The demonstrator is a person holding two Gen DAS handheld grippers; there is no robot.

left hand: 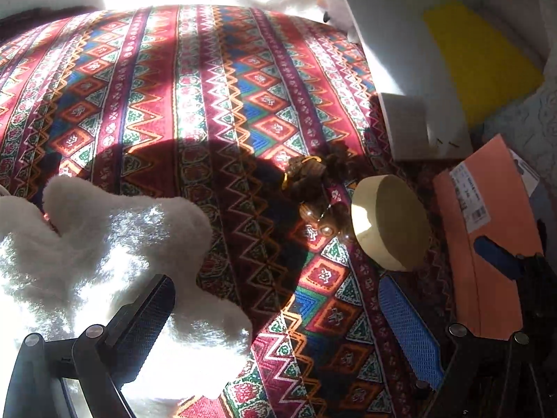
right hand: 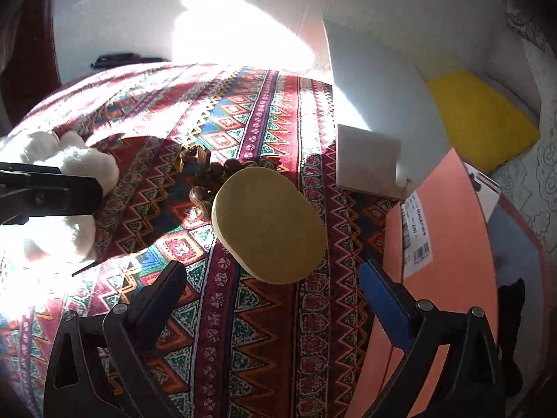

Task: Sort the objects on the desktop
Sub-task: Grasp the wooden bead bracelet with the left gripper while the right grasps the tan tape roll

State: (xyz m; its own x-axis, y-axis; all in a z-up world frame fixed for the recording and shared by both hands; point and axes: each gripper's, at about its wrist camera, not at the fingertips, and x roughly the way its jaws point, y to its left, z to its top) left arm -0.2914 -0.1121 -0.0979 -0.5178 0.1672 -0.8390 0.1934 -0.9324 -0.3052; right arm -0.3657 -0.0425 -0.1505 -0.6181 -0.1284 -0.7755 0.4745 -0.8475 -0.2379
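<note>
A white plush toy [left hand: 104, 240] lies on the patterned tablecloth [left hand: 195, 87] at the lower left, partly under my left gripper's dark left finger. My left gripper [left hand: 276, 280] stands open, with bare cloth between its fingers. Ahead of it are a brown bead bracelet [left hand: 313, 188] and a yellow oval box [left hand: 390, 223]. In the right wrist view my right gripper [right hand: 271, 268] is open, and the yellow oval box [right hand: 268, 223] sits just beyond its fingertips. The bead bracelet [right hand: 203, 181] lies behind the box, and the plush toy [right hand: 69, 170] is at the far left under the left gripper's body.
An orange carton [right hand: 452, 244] with a label lies along the table's right edge, beside my right finger. A small white box [right hand: 369, 160] stands behind it. A yellow cushion [right hand: 480, 118] rests off the table on the right. Strong sunlight washes out the far edge.
</note>
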